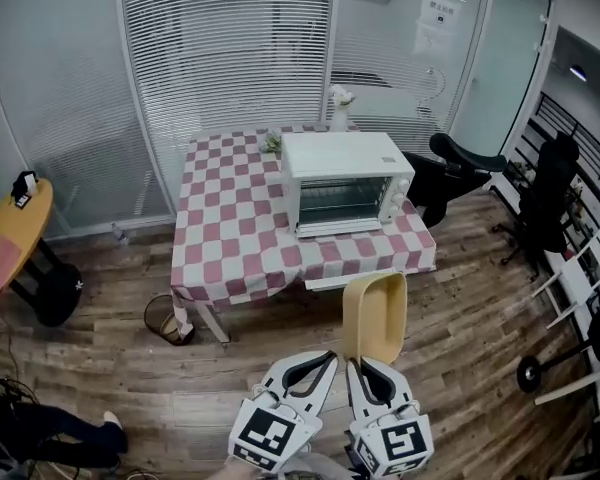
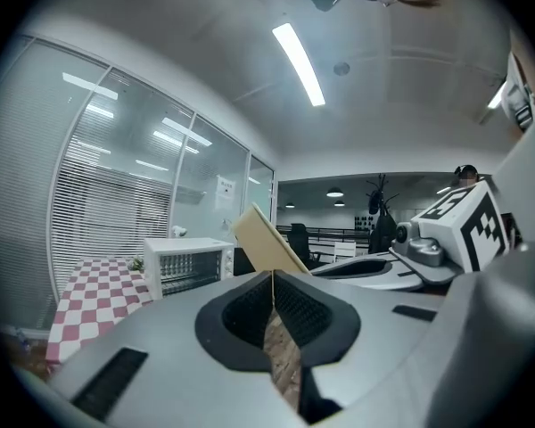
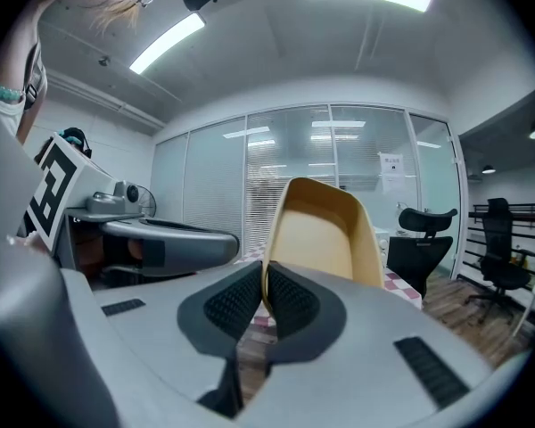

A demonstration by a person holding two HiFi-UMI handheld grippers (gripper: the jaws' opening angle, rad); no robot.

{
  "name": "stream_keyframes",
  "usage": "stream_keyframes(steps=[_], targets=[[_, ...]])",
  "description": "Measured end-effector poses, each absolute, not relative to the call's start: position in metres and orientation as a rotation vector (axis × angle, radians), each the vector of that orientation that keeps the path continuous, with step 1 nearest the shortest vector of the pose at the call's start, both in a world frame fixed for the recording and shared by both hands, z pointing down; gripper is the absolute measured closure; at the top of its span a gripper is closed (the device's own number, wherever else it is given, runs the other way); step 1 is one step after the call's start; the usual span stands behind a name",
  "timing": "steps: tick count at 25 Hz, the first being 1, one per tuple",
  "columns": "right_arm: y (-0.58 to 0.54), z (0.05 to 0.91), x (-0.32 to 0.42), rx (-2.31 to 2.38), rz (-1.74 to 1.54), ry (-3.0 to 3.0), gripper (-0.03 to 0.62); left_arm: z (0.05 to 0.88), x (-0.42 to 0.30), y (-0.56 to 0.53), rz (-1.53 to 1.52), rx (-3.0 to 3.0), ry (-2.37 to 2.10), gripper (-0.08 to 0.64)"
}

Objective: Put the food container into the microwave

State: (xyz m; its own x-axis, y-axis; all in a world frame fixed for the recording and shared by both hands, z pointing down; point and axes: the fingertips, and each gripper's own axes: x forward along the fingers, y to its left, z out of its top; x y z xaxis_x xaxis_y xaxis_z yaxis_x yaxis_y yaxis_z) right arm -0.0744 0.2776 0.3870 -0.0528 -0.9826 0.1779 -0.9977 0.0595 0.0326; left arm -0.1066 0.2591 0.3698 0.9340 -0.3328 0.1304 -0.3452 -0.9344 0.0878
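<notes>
A tan, empty food container [image 1: 375,316] hangs over the wooden floor, short of the table, with my right gripper [image 1: 364,364] shut on its near rim. Its open side faces the camera in the right gripper view, where the container [image 3: 325,239] rises just past my right gripper [image 3: 265,285]. My left gripper [image 1: 320,362] sits close beside it, shut and empty; in its own view the left gripper [image 2: 272,280] shows the container [image 2: 266,237] edge-on. The white microwave [image 1: 344,181] [image 2: 184,262] stands on the checked table [image 1: 230,218], door shut.
A small plant [image 1: 271,143] and a white figure [image 1: 338,104] stand behind the microwave. Black office chairs [image 1: 458,173] are right of the table. A wire bin [image 1: 167,319] sits by the table's left leg. A yellow side table [image 1: 12,230] stands far left.
</notes>
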Motion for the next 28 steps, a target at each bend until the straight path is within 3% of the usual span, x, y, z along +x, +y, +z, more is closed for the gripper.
stream_keyframes(steps=[14, 28], targets=[[0.154, 0.398, -0.034, 2.077, 0.203, -2.120, 0.580, 0.377, -0.067, 0.132, 0.151, 2.971, -0.467, 0.546], [0.093, 0.411, -0.038, 2.086, 0.221, -2.047, 0.578, 0.395, -0.079, 0.070, 0.181, 2.954, -0.440, 0.546]])
